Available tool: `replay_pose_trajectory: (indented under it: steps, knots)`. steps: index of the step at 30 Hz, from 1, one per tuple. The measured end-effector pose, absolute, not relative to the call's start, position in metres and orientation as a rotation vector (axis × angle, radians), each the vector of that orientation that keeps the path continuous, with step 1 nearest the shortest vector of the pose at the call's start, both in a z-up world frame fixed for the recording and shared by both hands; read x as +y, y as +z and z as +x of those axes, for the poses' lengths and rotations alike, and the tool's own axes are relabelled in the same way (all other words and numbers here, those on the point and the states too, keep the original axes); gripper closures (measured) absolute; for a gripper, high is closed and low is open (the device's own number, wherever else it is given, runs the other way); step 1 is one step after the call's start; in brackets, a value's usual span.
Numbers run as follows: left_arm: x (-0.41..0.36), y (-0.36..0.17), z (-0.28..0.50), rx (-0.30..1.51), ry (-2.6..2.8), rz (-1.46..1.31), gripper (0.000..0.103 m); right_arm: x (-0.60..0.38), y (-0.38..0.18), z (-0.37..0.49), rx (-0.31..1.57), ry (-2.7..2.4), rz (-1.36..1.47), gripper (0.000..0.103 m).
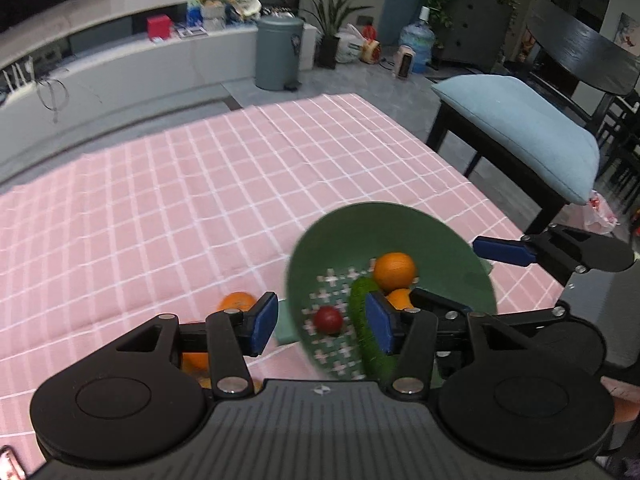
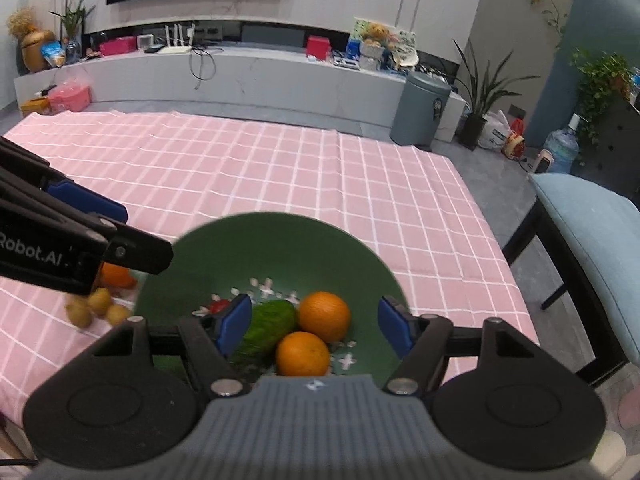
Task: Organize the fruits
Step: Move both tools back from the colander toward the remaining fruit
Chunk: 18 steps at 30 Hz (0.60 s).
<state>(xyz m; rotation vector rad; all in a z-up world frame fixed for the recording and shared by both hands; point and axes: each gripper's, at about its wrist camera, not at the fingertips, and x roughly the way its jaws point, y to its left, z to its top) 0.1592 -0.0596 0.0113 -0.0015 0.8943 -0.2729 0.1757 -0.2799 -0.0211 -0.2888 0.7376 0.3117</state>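
Fruit bowl (image 2: 280, 248) holding 2 oranges (image 2: 325, 316), both claws (image 2: 316, 326) agape

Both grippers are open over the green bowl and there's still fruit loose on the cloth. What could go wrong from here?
1. The left gripper straddles the green bowl rim; closing or sweeping could tip it and spill the oranges.
2. The cucumber lies right beside the right gripper, so a wrong grab seems possible.
3. The small yellow-brown fruits are half hidden behind the left gripper in the right view, making them easy to knock.
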Motion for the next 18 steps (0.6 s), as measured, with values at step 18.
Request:
replay_pose_trajectory:
  steps: [18]
  knots:
    - [0.050, 0.003, 0.127, 0.861, -0.141, -0.159, 0.041, -0.200, -0.009, 0.146, 0.663, 0.532, -0.370, 0.036]
